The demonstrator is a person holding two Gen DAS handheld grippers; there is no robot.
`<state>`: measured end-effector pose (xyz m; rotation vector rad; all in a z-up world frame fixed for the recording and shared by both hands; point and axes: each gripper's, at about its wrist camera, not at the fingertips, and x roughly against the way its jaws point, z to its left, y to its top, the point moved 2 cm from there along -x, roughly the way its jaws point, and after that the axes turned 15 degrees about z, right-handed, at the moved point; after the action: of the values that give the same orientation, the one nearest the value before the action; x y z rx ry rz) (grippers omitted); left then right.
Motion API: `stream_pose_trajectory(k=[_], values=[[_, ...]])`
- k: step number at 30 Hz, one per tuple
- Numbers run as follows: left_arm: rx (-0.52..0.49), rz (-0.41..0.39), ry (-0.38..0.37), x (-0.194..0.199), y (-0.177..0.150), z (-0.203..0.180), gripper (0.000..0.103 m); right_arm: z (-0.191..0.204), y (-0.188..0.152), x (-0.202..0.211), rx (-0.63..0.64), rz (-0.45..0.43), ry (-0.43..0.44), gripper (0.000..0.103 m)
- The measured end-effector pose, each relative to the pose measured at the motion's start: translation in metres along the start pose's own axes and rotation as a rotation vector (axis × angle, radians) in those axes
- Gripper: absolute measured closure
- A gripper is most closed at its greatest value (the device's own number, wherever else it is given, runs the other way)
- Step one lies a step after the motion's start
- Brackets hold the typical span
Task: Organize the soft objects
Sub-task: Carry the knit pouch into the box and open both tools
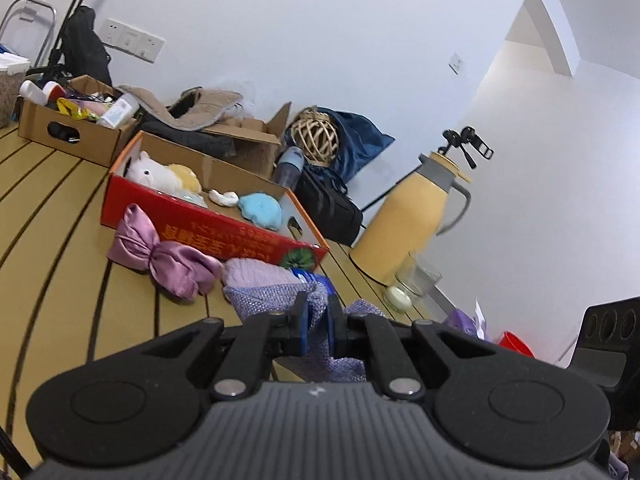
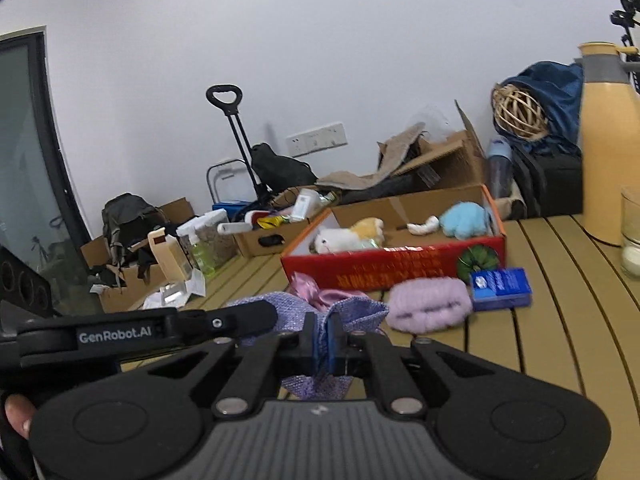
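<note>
Both sets of jaws are clamped on the same lilac knit cloth [image 1: 276, 296]: the left gripper [image 1: 318, 322] pinches a fold of it between its blue pads, and the right gripper [image 2: 324, 338] does the same with another bit, so the cloth hangs bunched between the two, lifted off the tan slatted table [image 2: 552, 320]. From the right wrist camera the left gripper's black body crosses the lower left of the picture, with a fingertip [image 2: 16, 418] of the person's hand peeking out beside it.

Stuff around it: just beyond the cloth, toward the far side of the table, sits a red cardboard box [image 2: 396, 268] with a white and yellow plush [image 2: 348, 236], a small white thing [image 2: 424, 226] and a blue plush [image 2: 466, 220] inside. Leaning against the box's near wall is a shiny pink bow-shaped pillow [image 1: 160, 252], and next to that a fuzzy lilac knit roll [image 2: 428, 304] and a blue packet [image 2: 500, 288], all pretty close to the cloth. Over at the table's right edge stand a yellow thermos jug [image 1: 408, 216] and a glass jar [image 1: 416, 284]. Behind the red box there are brown cartons [image 1: 76, 128] full of clutter, a wicker ball [image 1: 314, 136] on dark blue fabric [image 1: 360, 140], and a black bag [image 1: 332, 208].

The cloth itself is a loose, sparkly weave, crumpled and drooping at its edges.
</note>
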<state>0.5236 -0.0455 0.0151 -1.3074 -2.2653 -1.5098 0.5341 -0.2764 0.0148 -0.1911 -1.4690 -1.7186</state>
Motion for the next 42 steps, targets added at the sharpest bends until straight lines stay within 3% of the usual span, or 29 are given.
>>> stream_pose_trajectory(k=[3, 7, 11, 14, 16, 20, 21, 23, 25, 28, 30, 31, 32, 33, 34, 35, 40, 42], values=[[-0.027, -0.001, -0.004, -0.003, 0.002, -0.009, 0.094, -0.007, -0.002, 0.008, -0.005, -0.014, -0.015, 0.099], [-0.056, -0.009, -0.022, -0.024, 0.031, -0.014, 0.094, -0.019, 0.019, 0.003, 0.023, -0.036, -0.04, 0.099], [-0.059, -0.016, -0.049, -0.06, 0.09, -0.009, 0.094, -0.041, 0.075, -0.02, 0.081, -0.051, -0.084, 0.099], [-0.064, -0.013, -0.043, -0.108, 0.145, 0.002, 0.094, -0.067, 0.134, -0.06, 0.116, -0.037, -0.133, 0.099], [-0.009, 0.012, -0.019, -0.148, 0.176, 0.017, 0.094, -0.085, 0.167, -0.098, 0.152, -0.01, -0.19, 0.099], [0.065, 0.084, 0.007, -0.236, 0.222, 0.056, 0.094, -0.133, 0.213, -0.193, 0.16, 0.156, -0.278, 0.099], [0.086, 0.139, 0.01, -0.256, 0.227, 0.065, 0.094, -0.145, 0.22, -0.214, 0.146, 0.197, -0.295, 0.099], [0.146, 0.249, 0.122, -0.296, 0.227, 0.082, 0.094, -0.157, 0.225, -0.245, 0.15, 0.284, -0.34, 0.099], [0.145, 0.282, 0.165, -0.314, 0.223, 0.09, 0.093, -0.164, 0.224, -0.265, 0.174, 0.33, -0.375, 0.099], [0.139, 0.308, 0.158, -0.318, 0.223, 0.092, 0.092, -0.17, 0.218, -0.279, 0.195, 0.401, -0.402, 0.096], [0.16, 0.315, 0.152, -0.318, 0.225, 0.093, 0.089, -0.173, 0.214, -0.282, 0.192, 0.428, -0.409, 0.088], [0.153, 0.316, 0.153, -0.319, 0.223, 0.092, 0.083, -0.173, 0.211, -0.282, 0.202, 0.432, -0.412, 0.088], [0.15, 0.331, 0.16, -0.319, 0.221, 0.091, 0.066, -0.171, 0.208, -0.28, 0.211, 0.431, -0.42, 0.088], [0.153, 0.357, 0.163, -0.32, 0.217, 0.089, 0.058, -0.169, 0.207, -0.276, 0.21, 0.426, -0.423, 0.086], [0.164, 0.368, 0.161, -0.317, 0.215, 0.089, 0.05, -0.168, 0.208, -0.269, 0.194, 0.423, -0.42, 0.084], [0.172, 0.369, 0.154, -0.312, 0.215, 0.088, 0.05, -0.166, 0.21, -0.261, 0.174, 0.415, -0.409, 0.076], [0.133, 0.289, 0.155, -0.244, 0.239, 0.061, 0.043, -0.148, 0.232, -0.193, 0.123, 0.313, -0.378, 0.064], [0.096, 0.235, 0.149, -0.204, 0.248, 0.043, 0.034, -0.133, 0.238, -0.157, 0.132, 0.255, -0.394, 0.048]])
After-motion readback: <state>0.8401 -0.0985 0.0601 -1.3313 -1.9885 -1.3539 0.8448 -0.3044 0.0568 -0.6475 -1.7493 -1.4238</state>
